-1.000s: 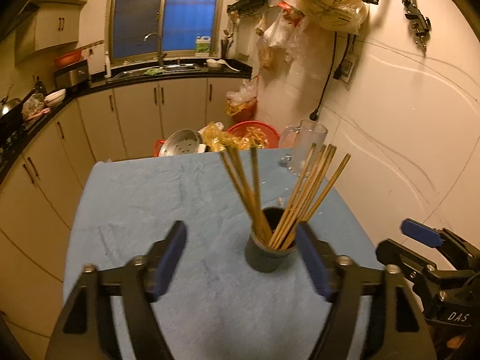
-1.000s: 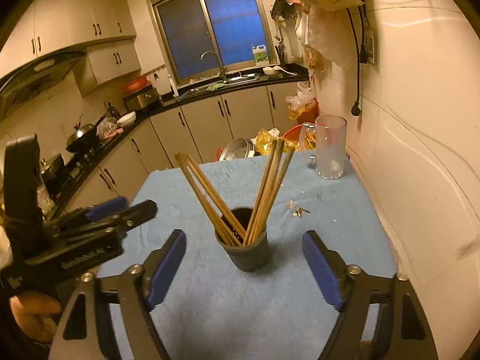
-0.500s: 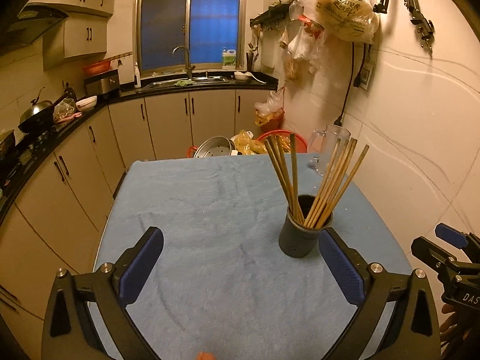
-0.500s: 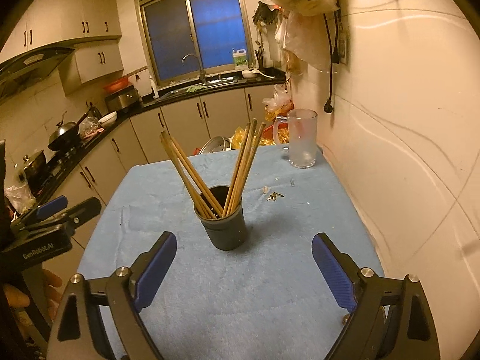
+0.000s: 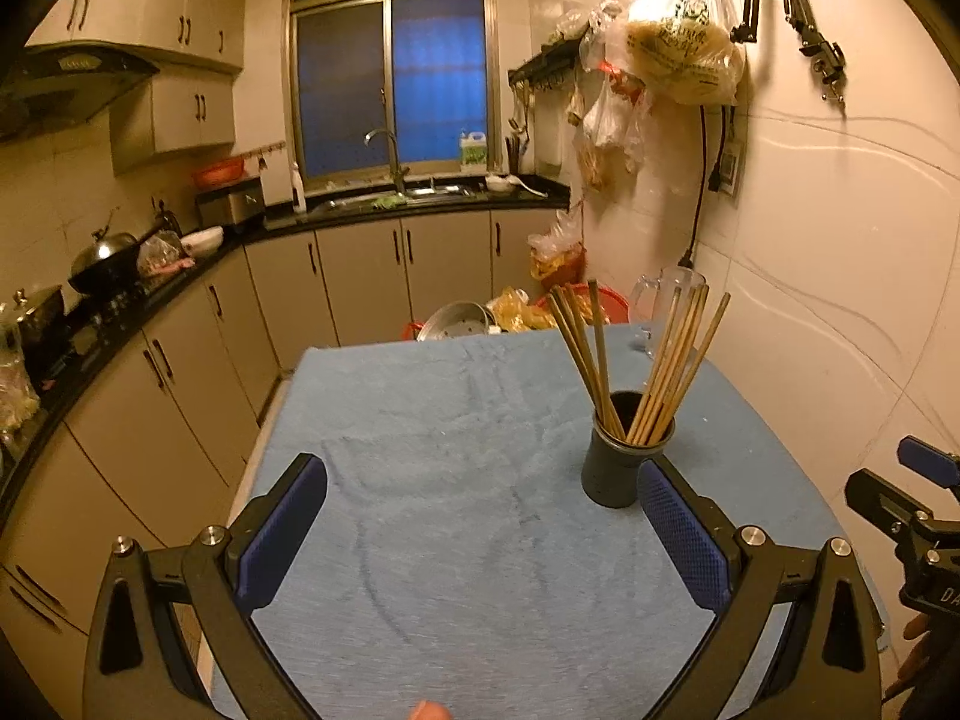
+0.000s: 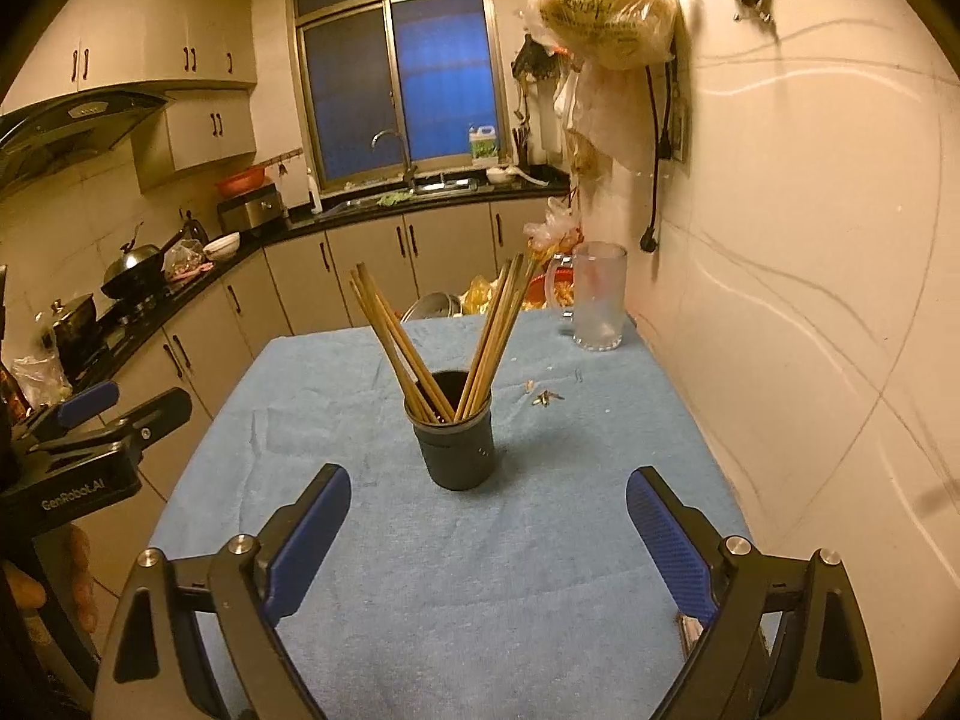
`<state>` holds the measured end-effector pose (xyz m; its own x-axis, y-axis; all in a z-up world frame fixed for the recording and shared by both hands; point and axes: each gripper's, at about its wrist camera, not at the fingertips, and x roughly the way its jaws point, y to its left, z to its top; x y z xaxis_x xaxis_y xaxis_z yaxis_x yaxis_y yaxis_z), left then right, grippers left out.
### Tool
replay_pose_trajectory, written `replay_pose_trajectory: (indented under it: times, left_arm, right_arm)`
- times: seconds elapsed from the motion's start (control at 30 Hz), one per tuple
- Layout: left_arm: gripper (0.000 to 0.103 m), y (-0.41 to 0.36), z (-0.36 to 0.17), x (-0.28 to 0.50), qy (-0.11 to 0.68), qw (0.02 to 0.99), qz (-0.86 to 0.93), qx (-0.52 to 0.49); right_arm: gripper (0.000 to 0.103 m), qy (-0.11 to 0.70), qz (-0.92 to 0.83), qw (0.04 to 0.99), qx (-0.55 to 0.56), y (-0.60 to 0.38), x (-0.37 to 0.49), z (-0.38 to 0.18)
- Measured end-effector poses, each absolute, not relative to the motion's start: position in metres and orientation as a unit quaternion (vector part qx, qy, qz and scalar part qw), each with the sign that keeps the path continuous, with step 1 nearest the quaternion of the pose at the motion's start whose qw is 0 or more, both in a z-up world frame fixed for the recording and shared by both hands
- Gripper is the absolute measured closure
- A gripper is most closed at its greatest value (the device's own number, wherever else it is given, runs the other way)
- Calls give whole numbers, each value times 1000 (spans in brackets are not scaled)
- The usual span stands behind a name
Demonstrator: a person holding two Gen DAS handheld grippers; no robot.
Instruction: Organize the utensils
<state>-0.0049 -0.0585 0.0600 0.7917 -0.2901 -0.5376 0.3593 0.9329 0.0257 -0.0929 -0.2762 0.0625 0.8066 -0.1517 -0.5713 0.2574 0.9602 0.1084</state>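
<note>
Dark cup (image 6: 457,445) full of chopsticks (image 6: 444,348), standing on the blue cloth (image 6: 480,570). Straight ahead at twelve o'clock from the right gripper (image 6: 489,534), a little way off, not touching. From the left gripper (image 5: 483,531), off at two o'clock, just past its right finger (image 5: 684,531). Right one better lined up, probably. Both sets of jaws wide apart, nothing between them; right jaws just been opening. Sticks pointing up, fanned into two bunches, leaning left and right. Looks nearly tidy already. Glass mug (image 6: 597,297) far back at one o'clock, by the wall. Tiny scraps (image 6: 543,397) on the cloth beside the cup. Nothing blocking the way in.
</note>
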Motion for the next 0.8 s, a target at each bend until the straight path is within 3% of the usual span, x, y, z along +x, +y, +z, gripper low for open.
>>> replay_pose_trajectory:
  times: [0.8]
  left_arm:
    - [0,-56,84,-31,201,963,-158,87]
  right_arm:
    - [7,226,-116,965,63,-259,-131,88]
